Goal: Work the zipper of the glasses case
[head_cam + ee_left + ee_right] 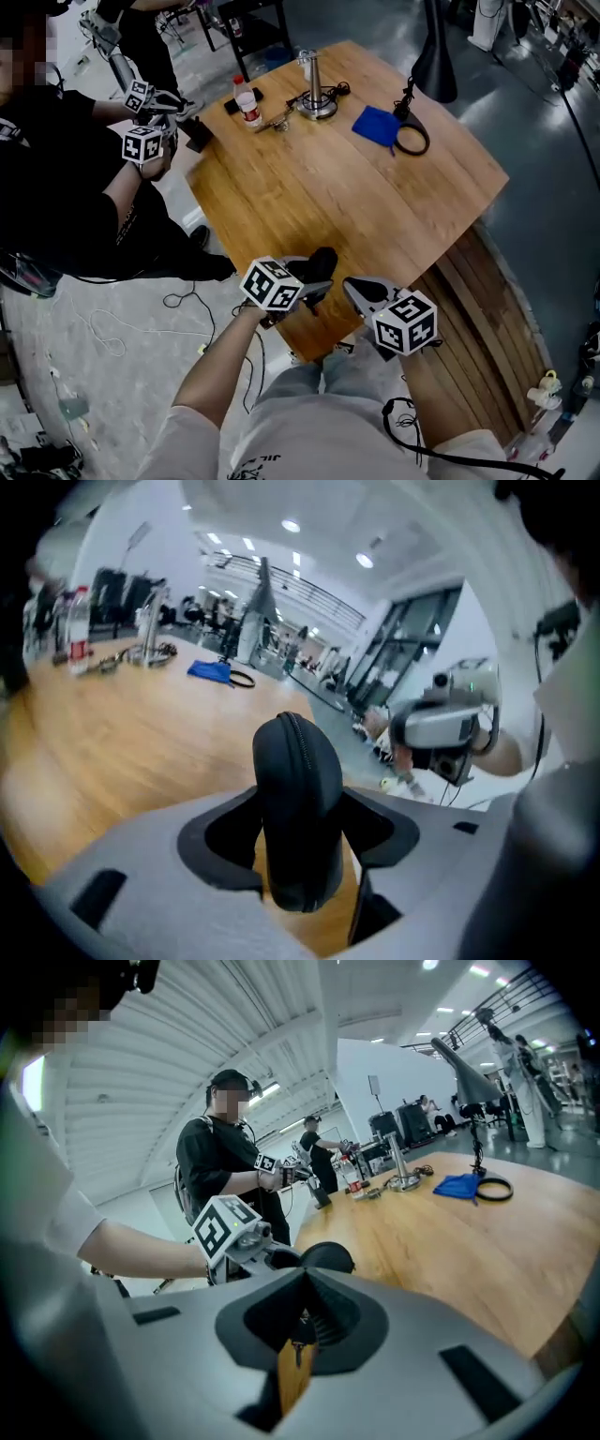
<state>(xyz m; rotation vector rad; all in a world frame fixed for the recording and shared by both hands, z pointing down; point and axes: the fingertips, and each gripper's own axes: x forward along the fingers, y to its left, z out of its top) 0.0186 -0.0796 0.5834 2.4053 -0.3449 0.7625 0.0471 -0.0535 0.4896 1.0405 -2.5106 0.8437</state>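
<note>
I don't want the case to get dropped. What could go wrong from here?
The left tool grips the glasses case upright near the edge of the table; if the grip slips, the case could drop to the floor. The right tool is shut beside it, so it might knock the case rather than catch the zipper.

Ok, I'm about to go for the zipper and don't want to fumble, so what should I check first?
1. Case clamped in left gripper: ok.
2. Zipper in view along the case edge: ok.
3. Pull tab located: cannot tell.
4. Right gripper open for the tab: not ok, jaws shut.
5. Right gripper at the case: not ok, apart from it.
</note>
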